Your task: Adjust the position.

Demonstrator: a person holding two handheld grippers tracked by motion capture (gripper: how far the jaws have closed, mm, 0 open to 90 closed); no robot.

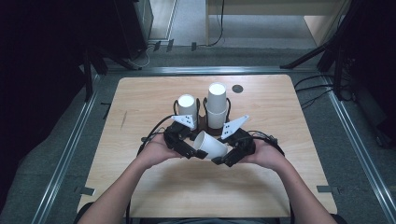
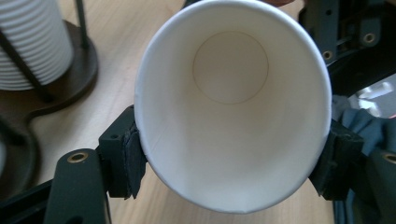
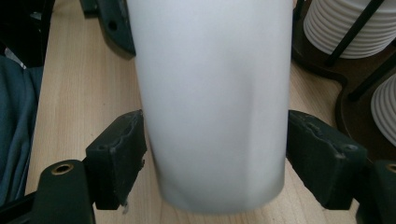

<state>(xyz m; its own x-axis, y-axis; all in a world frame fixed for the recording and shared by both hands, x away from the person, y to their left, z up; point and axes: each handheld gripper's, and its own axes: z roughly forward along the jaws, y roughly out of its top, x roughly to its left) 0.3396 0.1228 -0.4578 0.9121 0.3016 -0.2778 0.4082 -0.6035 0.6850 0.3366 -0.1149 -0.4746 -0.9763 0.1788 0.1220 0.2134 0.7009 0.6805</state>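
The surface (image 1: 154, 186) is a pale wood board with rounded corners, sitting in the middle of the high view, with a small dark round spot (image 1: 237, 88) near its upper edge. Around it runs grey carpet floor (image 1: 261, 58) with metal rails; the upper left and upper right of the frame fall into darkness, and black stands and cables lie at the upper right.

At the centre of the surface stands a dark wire holder (image 1: 204, 122) carrying two stacks of white cups, the shorter stack (image 1: 187, 108) on the left and the taller stack (image 1: 217, 105) on the right. Just below it a single paper cup (image 1: 211, 145) lies on its side between the two tongs, mouth toward the left.

The left tongs (image 2: 232, 154) are clamped on the cup's rim, pads pressing both sides – the mouth is squeezed slightly oval. The right tongs (image 3: 216, 158) straddle the cup's base end; its pads sit at or just off the wall, apart rather than gripping – the contact itself is hard to make out, and the cup here is blurred
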